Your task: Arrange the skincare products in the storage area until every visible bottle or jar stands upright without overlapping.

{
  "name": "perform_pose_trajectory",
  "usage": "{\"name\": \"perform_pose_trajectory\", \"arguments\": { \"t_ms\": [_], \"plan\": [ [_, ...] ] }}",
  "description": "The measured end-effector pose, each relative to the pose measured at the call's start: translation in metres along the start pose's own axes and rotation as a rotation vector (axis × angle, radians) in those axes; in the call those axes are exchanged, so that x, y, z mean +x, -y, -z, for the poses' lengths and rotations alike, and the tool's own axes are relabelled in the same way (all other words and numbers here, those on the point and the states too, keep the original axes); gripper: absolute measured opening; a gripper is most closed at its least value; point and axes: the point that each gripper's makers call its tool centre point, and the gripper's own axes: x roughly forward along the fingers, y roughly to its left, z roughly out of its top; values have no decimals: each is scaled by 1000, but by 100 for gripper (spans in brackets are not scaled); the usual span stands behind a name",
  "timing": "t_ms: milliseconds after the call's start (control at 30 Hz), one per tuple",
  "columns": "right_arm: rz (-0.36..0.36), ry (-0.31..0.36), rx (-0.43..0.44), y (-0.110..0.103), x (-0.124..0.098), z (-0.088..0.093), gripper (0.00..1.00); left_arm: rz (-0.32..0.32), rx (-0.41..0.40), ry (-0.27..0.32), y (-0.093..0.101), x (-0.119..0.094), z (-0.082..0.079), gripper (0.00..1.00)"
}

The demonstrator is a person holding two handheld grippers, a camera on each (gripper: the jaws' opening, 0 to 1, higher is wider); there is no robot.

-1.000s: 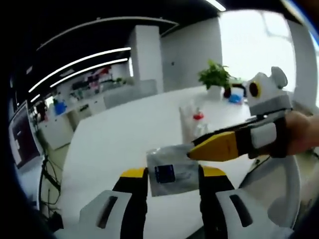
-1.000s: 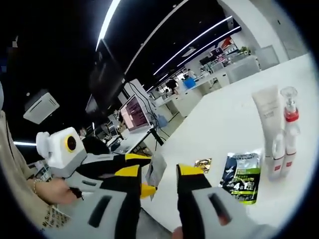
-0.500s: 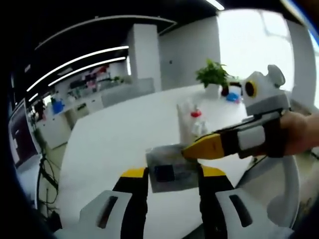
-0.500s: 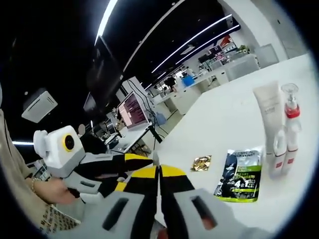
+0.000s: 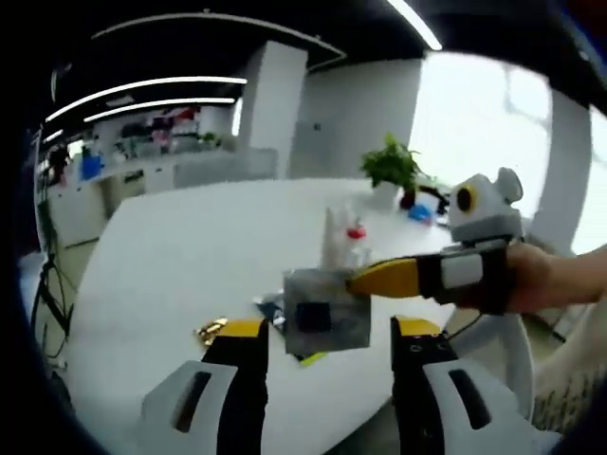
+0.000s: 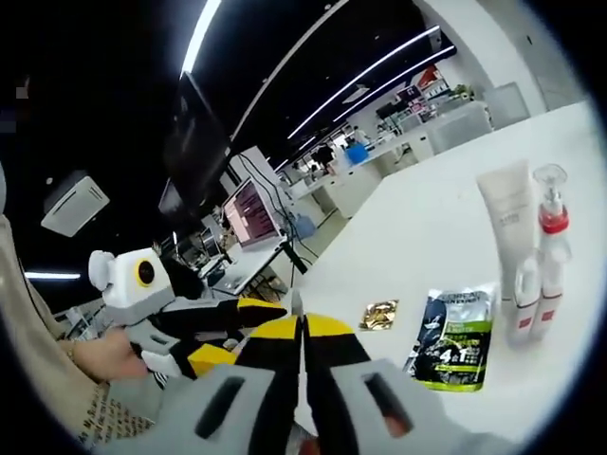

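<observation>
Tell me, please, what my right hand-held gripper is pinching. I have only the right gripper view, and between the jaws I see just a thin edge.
Observer: It is a flat silver sachet with a dark square label. The right hand-held gripper is shut on its upper corner.
Operator: Does the left hand-held gripper hold it also?
Observer: No. The left hand-held gripper is open, with one jaw at each side of the sachet and a gap on both sides.
</observation>
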Motion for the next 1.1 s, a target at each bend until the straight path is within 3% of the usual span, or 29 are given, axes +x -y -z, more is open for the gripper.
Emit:
{"name": "perform_pose_trajectory", "arguments": {
  "t_ms": [67,133,167,367,467,733,933,1100],
  "plan": [
    [-13,3,10,-2,0,-2,1,33,-38,4,-2,-2,3,51],
    [-33,1,20,-5,2,-2,1,72,-142,21,-4,-4,4,52],
    [-70,-9,40,-11,7,-2,1,89,-167,20,-5,-6,6,50],
    [-107,-38,51,-16,15,5,1,125,-302,59,-18,-11,11,41],
    [-113,-52,51,-15,19,8,1,118,-319,61,-25,-10,12,33],
    [-120,-74,62,-7,32,8,1,113,-369,40,-35,-1,20,23],
    [-106,-93,47,2,40,8,1,182,-533,85,-40,1,18,14],
    [-66,-121,-10,12,50,13,1,158,-529,57,-47,7,27,6]
  ]
}}
